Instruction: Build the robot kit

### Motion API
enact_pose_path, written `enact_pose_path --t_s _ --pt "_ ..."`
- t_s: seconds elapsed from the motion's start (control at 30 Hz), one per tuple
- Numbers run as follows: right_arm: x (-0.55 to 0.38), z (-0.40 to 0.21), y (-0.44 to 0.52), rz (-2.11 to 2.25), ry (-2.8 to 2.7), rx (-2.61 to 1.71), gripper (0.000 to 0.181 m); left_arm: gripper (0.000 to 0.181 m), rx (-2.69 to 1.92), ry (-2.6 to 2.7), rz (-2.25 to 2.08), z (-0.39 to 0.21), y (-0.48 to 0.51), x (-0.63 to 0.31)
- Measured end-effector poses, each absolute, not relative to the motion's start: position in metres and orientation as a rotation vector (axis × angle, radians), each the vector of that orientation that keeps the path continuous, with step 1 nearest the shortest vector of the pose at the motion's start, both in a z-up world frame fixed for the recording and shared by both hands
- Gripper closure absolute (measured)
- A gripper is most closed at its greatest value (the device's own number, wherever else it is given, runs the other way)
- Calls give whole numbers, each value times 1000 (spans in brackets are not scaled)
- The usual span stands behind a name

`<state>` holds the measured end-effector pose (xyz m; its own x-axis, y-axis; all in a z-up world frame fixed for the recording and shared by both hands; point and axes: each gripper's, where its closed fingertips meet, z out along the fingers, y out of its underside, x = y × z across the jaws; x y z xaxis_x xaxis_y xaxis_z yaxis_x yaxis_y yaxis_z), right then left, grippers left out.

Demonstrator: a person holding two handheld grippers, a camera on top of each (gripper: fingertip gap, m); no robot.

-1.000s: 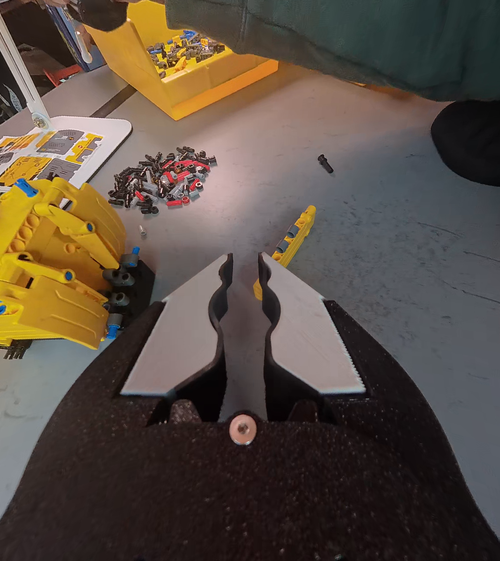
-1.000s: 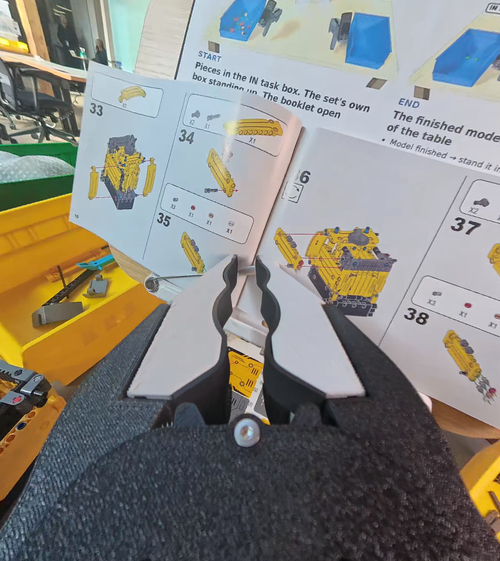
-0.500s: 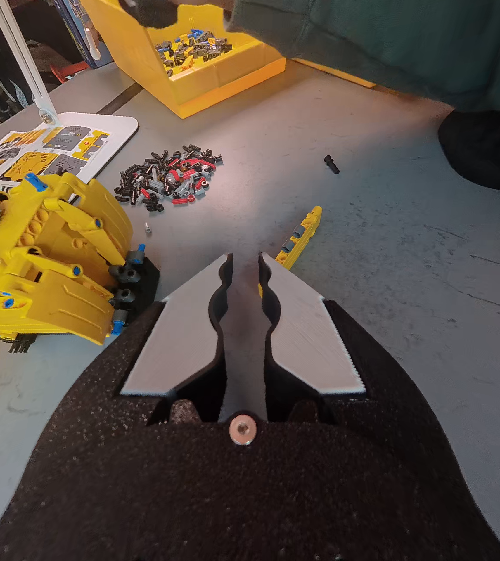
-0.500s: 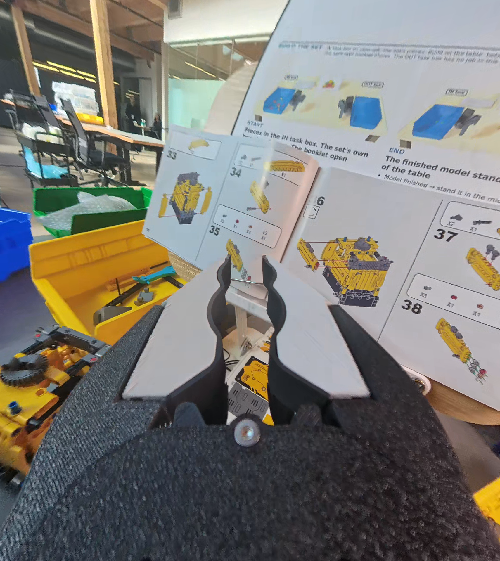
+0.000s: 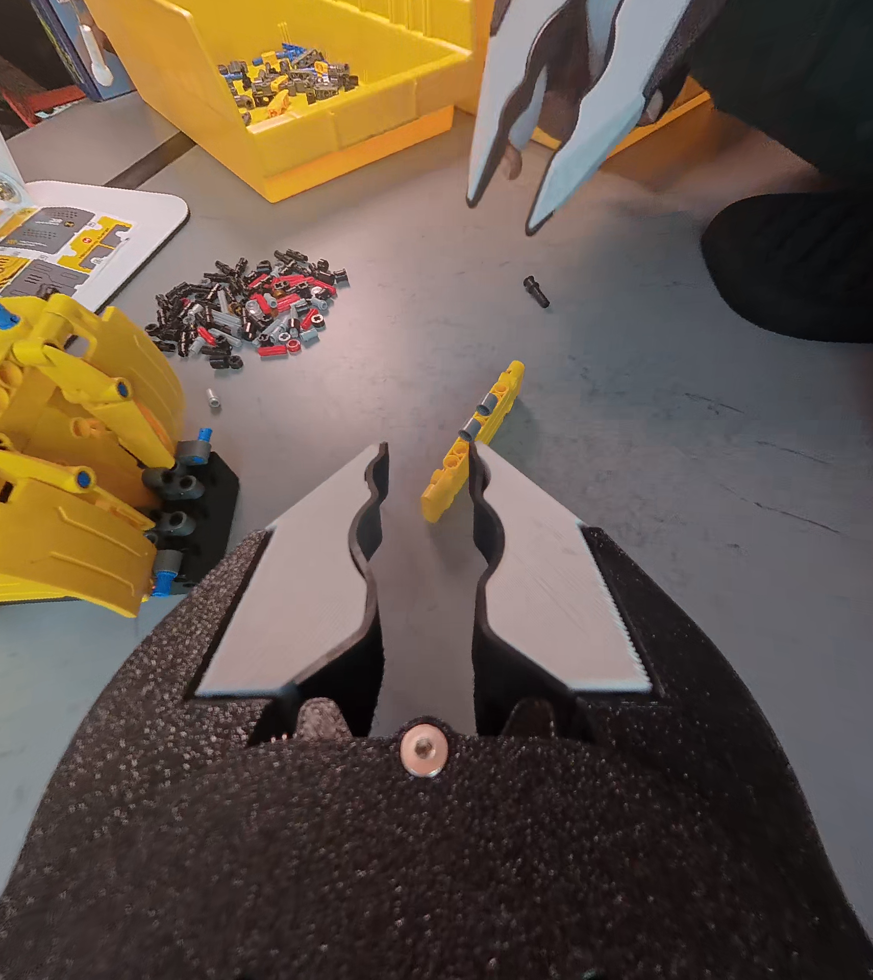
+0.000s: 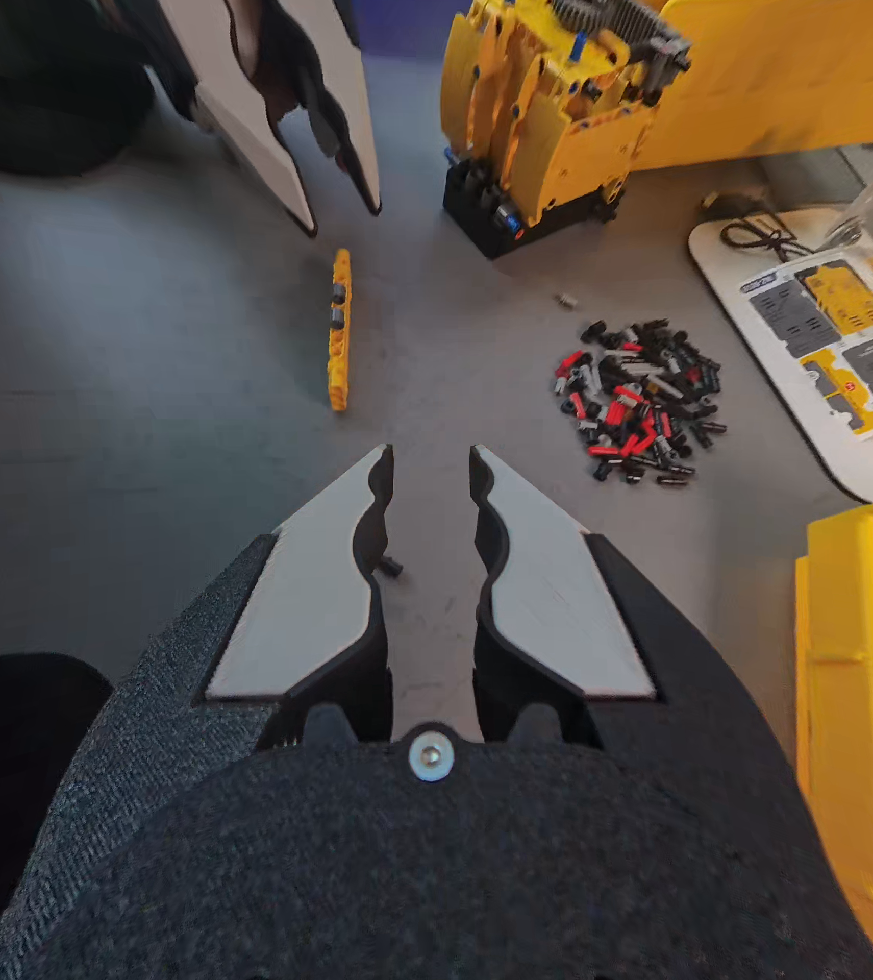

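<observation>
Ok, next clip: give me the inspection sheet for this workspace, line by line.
Surface: grey table, scuffed.
Job's things: yellow beam lying flat; yellow model standing; loose black pin.
Clutter: pile of small parts; yellow bin holding parts; a second yellow bin; lone grey pin.
Grippers: left claw open, empty, by the beam's end; right claw open, empty, above the black pin.
Cables: black cord on the white stand base.
Surroundings: printed sheets; dark sleeve.
</observation>
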<state>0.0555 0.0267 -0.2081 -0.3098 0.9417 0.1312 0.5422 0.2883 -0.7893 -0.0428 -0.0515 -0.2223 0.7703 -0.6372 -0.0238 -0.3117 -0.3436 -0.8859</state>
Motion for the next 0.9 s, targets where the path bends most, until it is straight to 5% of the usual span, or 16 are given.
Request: enact_pose_path --t_s 0.53,0.7,0.9 --pt "94 -265 21 567 -2237 -1527 156 157 -2077 842 -292 -252 -52 -35" --pt "96 -267 11 659 -2270 -1552 179 163 -2084 863 -271 -254 -53 -33" --pt "78 -250 -2 787 -2200 -1452 181 155 -2023 804 -351 -238 -56 -35"
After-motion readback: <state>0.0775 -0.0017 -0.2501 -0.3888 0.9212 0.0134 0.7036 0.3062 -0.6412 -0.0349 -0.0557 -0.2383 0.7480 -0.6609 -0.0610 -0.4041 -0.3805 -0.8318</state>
